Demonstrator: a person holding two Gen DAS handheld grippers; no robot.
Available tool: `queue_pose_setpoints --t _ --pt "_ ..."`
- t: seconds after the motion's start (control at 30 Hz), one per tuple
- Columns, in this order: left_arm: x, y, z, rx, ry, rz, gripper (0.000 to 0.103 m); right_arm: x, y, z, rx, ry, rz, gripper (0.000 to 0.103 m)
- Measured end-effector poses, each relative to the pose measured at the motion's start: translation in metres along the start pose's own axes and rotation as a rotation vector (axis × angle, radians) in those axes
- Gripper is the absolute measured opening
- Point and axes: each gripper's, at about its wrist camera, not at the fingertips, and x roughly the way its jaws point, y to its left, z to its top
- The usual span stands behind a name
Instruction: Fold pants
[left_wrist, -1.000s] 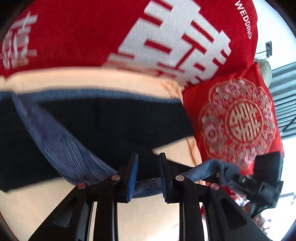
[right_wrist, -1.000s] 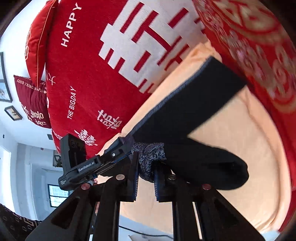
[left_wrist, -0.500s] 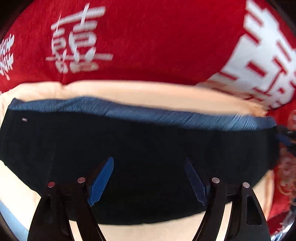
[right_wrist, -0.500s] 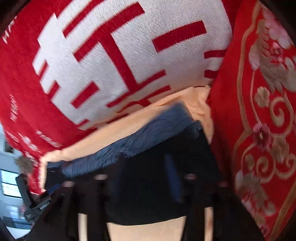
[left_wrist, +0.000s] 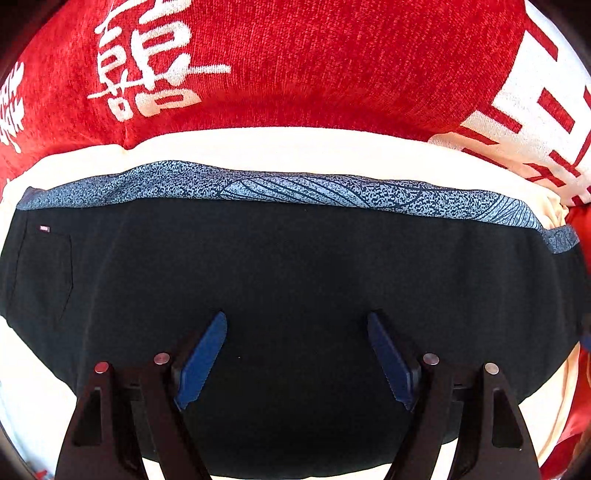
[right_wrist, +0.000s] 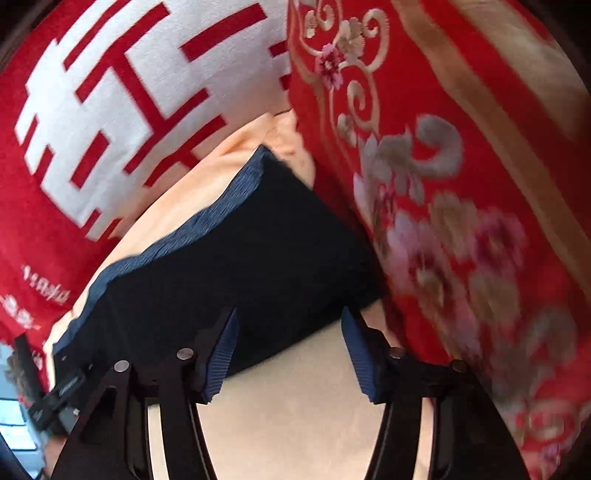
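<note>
Left fingers: your left gripper has its 2 fingers spread wide, holding nothing, poised over the middle of the pants.
Right fingers: your right gripper is also spread and empty, at the near corner of the cloth.
Direction: the pants lie straight ahead of both; their long axis runs left to right across the left view.
Nearer hand: left sits over the centre, right over 1 end.
Pants: black, flat, smooth, already doubled by the look of it; small tag at the left.
Far edge: speckled blue band.
Beyond: cream sheet, then red cushions.
</note>
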Motion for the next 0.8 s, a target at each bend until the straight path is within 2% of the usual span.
queue_pose_setpoints --t 0.03,0.1,0.13,0.2,0.23,0.27,0.37,0.43,0.5,0.57,0.67,0.77,0.8 --pt "0.001 0.000 0.000 0.002 -0.001 0.001 0.081 0.003 0.001 0.001 -0.005 0.011 0.020 0.011" --pt "0.001 -0.004 -0.002 0.005 0.003 0.003 0.081 -0.011 0.009 0.004 -0.065 -0.035 0.010 0.009" --pt "0.001 -0.005 -0.002 0.007 0.005 0.000 0.081 -0.020 0.014 0.002 -0.114 -0.059 -0.026 0.009" --pt "-0.002 -0.010 -0.005 0.017 0.005 -0.002 0.081 -0.015 0.011 -0.002 -0.142 -0.033 -0.091 0.013" --pt "-0.002 -0.011 -0.005 0.021 0.006 0.002 0.081 -0.003 0.002 -0.004 -0.135 0.014 -0.155 0.019" --pt "-0.002 -0.012 -0.004 0.023 0.010 0.008 0.081 0.005 -0.004 -0.006 -0.127 0.044 -0.170 0.030" --pt "-0.011 -0.019 0.001 0.024 0.040 0.037 0.081 -0.013 0.001 -0.013 -0.145 0.037 -0.112 0.035" --pt "-0.025 -0.024 0.006 0.040 0.011 0.012 0.081 -0.035 0.006 -0.022 -0.140 0.014 -0.027 0.035" --pt "-0.037 -0.035 0.011 0.076 -0.032 -0.004 0.081 -0.046 0.023 -0.024 -0.224 -0.020 0.019 0.035" --pt "-0.036 -0.052 0.022 0.106 -0.043 -0.011 0.081 -0.035 0.046 -0.010 -0.311 -0.039 0.034 0.035" --pt "-0.021 -0.079 0.045 0.114 -0.049 -0.030 0.081 0.006 0.067 0.023 -0.332 -0.018 0.045 0.035" --pt "0.009 -0.095 0.060 0.109 -0.035 0.013 0.081 0.052 0.065 0.046 -0.325 0.053 -0.037 0.035" --pt "0.016 -0.094 0.064 0.099 -0.026 0.014 0.081 0.054 0.060 0.050 -0.303 0.046 -0.028 0.029"
